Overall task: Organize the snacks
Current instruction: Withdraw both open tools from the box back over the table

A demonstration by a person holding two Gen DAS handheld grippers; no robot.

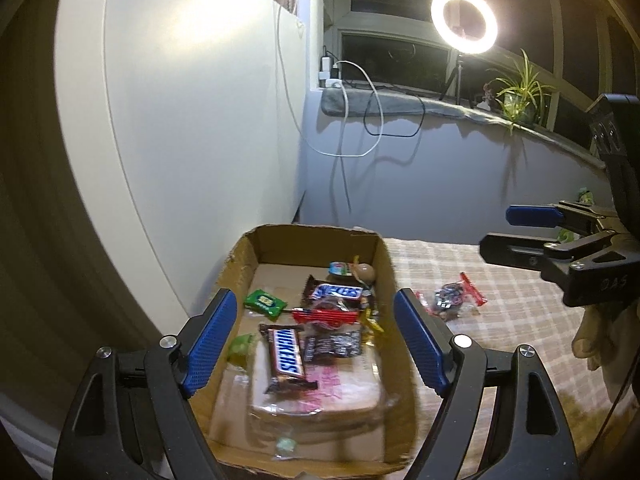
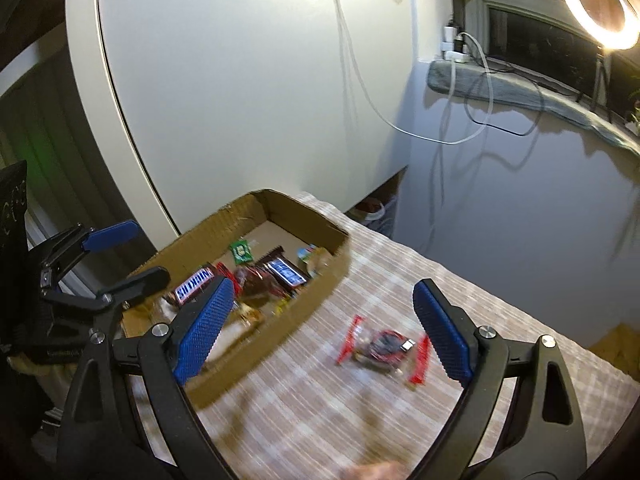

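Note:
A shallow cardboard box [image 1: 384,264] [image 2: 320,292] on a checked cloth holds several snacks: two Snickers bars [image 1: 286,354] [image 2: 195,281], a green packet [image 1: 265,301] [image 2: 241,251], dark wrapped sweets and a clear bag of biscuits [image 1: 320,396]. One clear packet with red ends [image 1: 452,296] [image 2: 384,346] lies on the cloth outside the box, to its right. My left gripper [image 1: 316,340] [image 2: 124,254] is open and empty above the box. My right gripper [image 2: 324,332] [image 1: 496,232] is open and empty, above the cloth near the loose packet.
A white cabinet panel [image 1: 180,120] stands left of the box. A grey wall with hanging cables [image 1: 360,120] is behind. A windowsill holds a ring light [image 1: 464,20] and a plant [image 1: 520,92]. The checked tablecloth [image 2: 320,400] covers the table.

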